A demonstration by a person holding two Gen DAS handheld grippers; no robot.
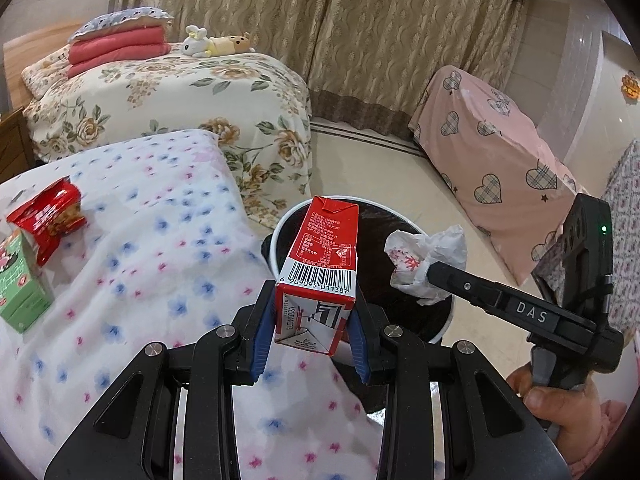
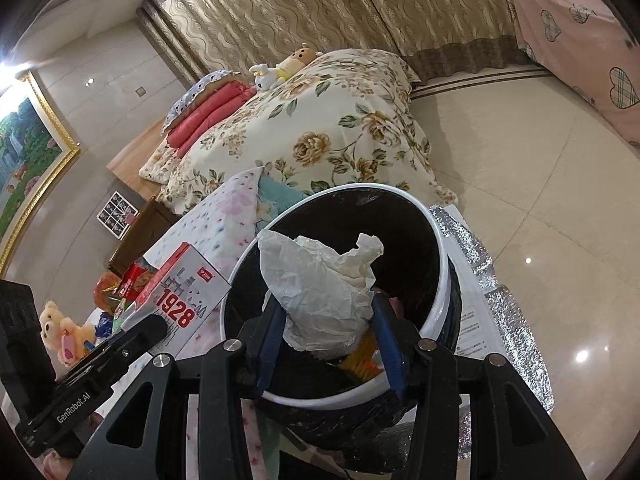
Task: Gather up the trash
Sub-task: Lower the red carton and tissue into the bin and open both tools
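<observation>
My left gripper (image 1: 314, 320) is shut on a red and white milk carton (image 1: 322, 264) and holds it above the near rim of the trash bin (image 1: 404, 216), a white-rimmed bin lined with a black bag. My right gripper (image 2: 326, 328) is shut on a crumpled white paper wrapper (image 2: 324, 292) and holds it over the bin's opening (image 2: 440, 280). The wrapper also shows in the left wrist view (image 1: 424, 264). The carton shows in the right wrist view (image 2: 180, 300) at the left of the bin.
A red snack packet (image 1: 48, 220) and a green carton (image 1: 20, 284) lie on the flower-dotted white cloth (image 1: 160, 260) to the left. A floral bed (image 1: 180, 100) stands behind, a pink heart-patterned cover (image 1: 492, 160) at right. Silver foil sheet (image 2: 500, 292) lies beside the bin.
</observation>
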